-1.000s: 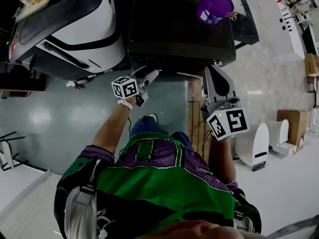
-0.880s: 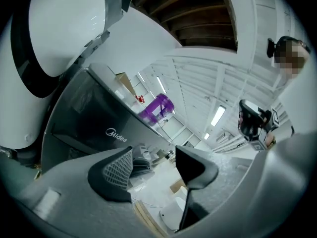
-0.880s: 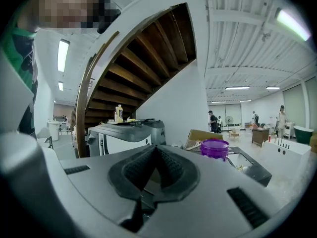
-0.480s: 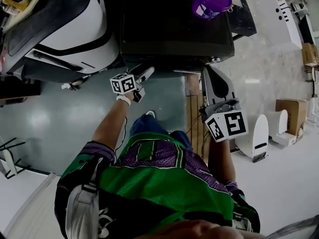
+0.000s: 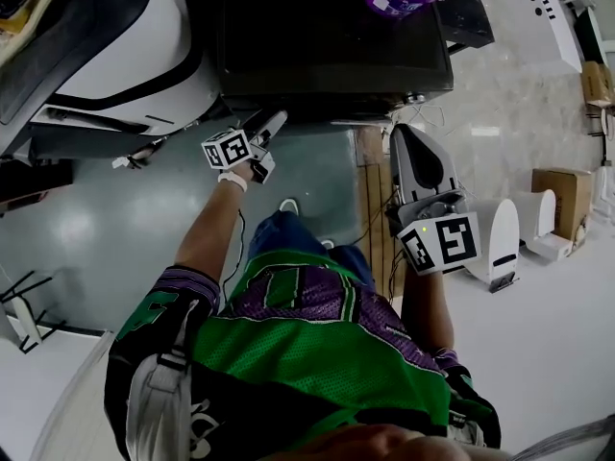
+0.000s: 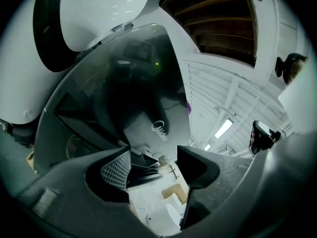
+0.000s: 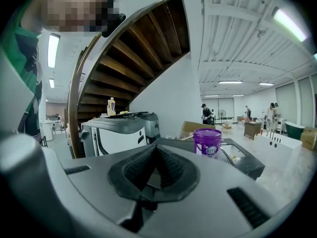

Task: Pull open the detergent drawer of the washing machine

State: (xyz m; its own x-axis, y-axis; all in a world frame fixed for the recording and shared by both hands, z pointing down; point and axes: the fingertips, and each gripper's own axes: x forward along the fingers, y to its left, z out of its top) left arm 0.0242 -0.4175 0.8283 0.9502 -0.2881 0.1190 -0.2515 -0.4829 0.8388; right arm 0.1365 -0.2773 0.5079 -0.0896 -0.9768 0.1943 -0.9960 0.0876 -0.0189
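At the washing machine's (image 5: 327,46) front edge, the left hand-held gripper (image 6: 153,157) is opening its jaws, with nothing between them. The right hand-held gripper (image 7: 154,168) is closed and empty. I cannot pick out the detergent drawer on the dark front, so the jaws may catch the wrong seam and slip.

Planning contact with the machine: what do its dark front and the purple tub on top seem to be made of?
The washing machine front looks like dark glossy plastic, possibly glass-faced, since it carries soft reflections and a printed logo. The purple tub seems to be moulded plastic, smooth and slightly shiny, with a rim and a label.
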